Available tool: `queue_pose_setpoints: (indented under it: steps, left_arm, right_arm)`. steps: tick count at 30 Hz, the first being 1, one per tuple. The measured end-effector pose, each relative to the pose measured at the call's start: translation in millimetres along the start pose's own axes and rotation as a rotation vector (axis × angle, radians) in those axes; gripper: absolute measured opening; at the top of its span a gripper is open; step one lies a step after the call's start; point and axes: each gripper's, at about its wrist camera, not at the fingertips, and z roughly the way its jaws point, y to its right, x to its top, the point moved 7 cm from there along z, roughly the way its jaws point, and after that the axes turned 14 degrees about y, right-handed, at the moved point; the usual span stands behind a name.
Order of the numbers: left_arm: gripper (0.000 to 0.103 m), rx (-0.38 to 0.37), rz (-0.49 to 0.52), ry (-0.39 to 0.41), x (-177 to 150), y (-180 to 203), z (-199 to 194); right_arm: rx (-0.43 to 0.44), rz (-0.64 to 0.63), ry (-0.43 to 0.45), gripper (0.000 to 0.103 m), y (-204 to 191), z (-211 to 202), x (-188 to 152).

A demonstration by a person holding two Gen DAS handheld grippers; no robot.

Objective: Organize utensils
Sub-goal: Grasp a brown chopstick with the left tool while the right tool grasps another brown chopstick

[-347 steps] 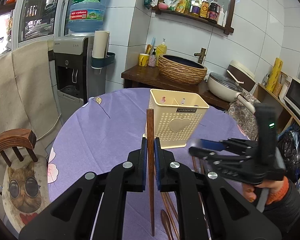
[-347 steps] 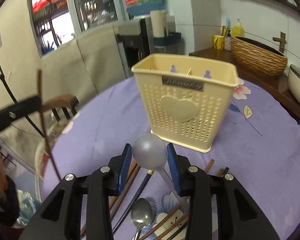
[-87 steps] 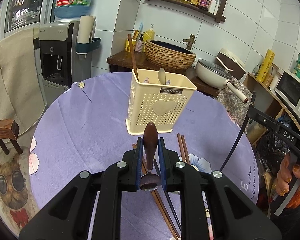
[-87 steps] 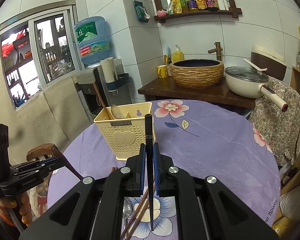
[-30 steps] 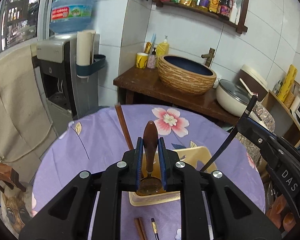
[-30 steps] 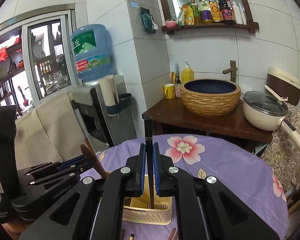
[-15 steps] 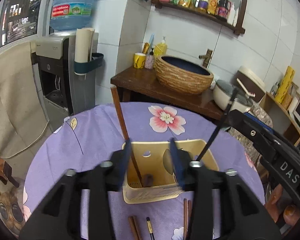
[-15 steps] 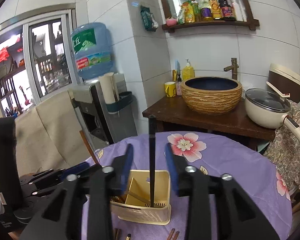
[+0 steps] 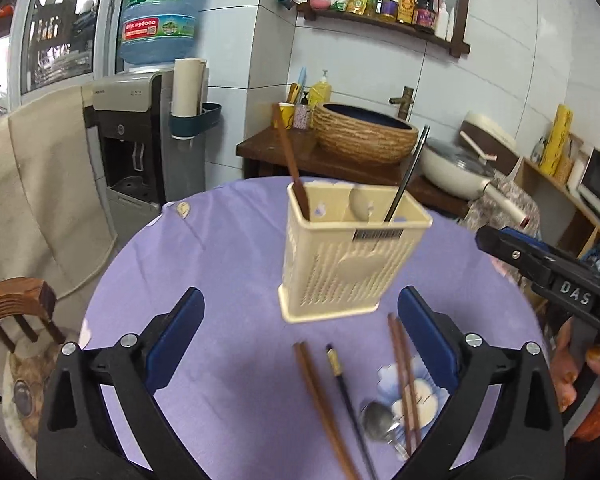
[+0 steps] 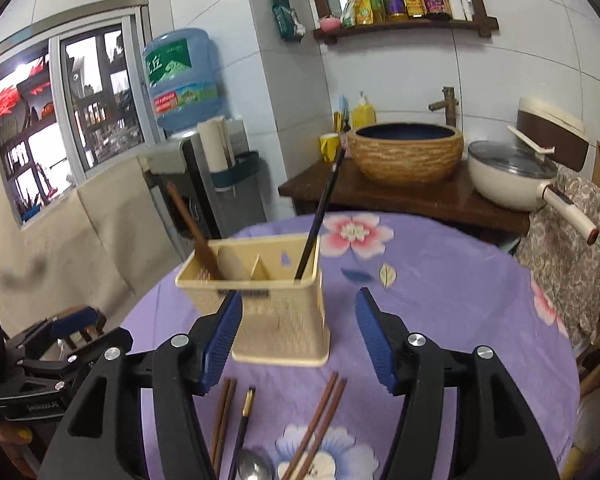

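Left wrist view. Left gripper (image 9: 300, 328) spread wide, nothing between the pads, hanging above the purple tablecloth (image 9: 220, 264). Beyond it, the cream utensil holder (image 9: 348, 256), upright on the cloth. Inside: a brown chopstick (image 9: 290, 164) leaning left, a pale spoon (image 9: 360, 200) near the middle, a black chopstick (image 9: 406, 176) leaning right. Near side of the holder, flat on the cloth: a brown pair (image 9: 320, 404), one dark chopstick (image 9: 346, 392), a second brown pair (image 9: 404, 372), and a metal spoon (image 9: 378, 426) touching that second pair. Right gripper (image 9: 548, 268) at the far right edge, jaw spread not readable here.

Right wrist view. Right gripper (image 10: 298, 340) also wide open and empty, just this side of the holder (image 10: 284, 320). Loose sticks (image 10: 316, 424) and the spoon bowl (image 10: 254, 466) low in frame.

Probably light, stiff and thin, lying flat, hard to get under. Best pinched near the thick end, one at a time. Steel spoon likely slick; better taken at the handle than the bowl.
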Motion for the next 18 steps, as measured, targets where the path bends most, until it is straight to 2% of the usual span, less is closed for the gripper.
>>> queue_pose_setpoints:
  steps: [3, 8, 18]
  left_arm:
    - [0.097, 0.004, 0.023, -0.039, -25, -1, -6]
    - [0.097, 0.017, -0.013, -0.104, -62, -12, -11]
    - [0.097, 0.078, -0.061, -0.156, -102, -36, -24]
  right_arm:
    - [-0.015, -0.036, -0.009, 0.058, -4, -9, -20]
    - [-0.031, -0.045, -0.048, 0.06, -4, -20, -50]
    - [-0.11, -0.013, -0.147, 0.06, 25, -31, -107]
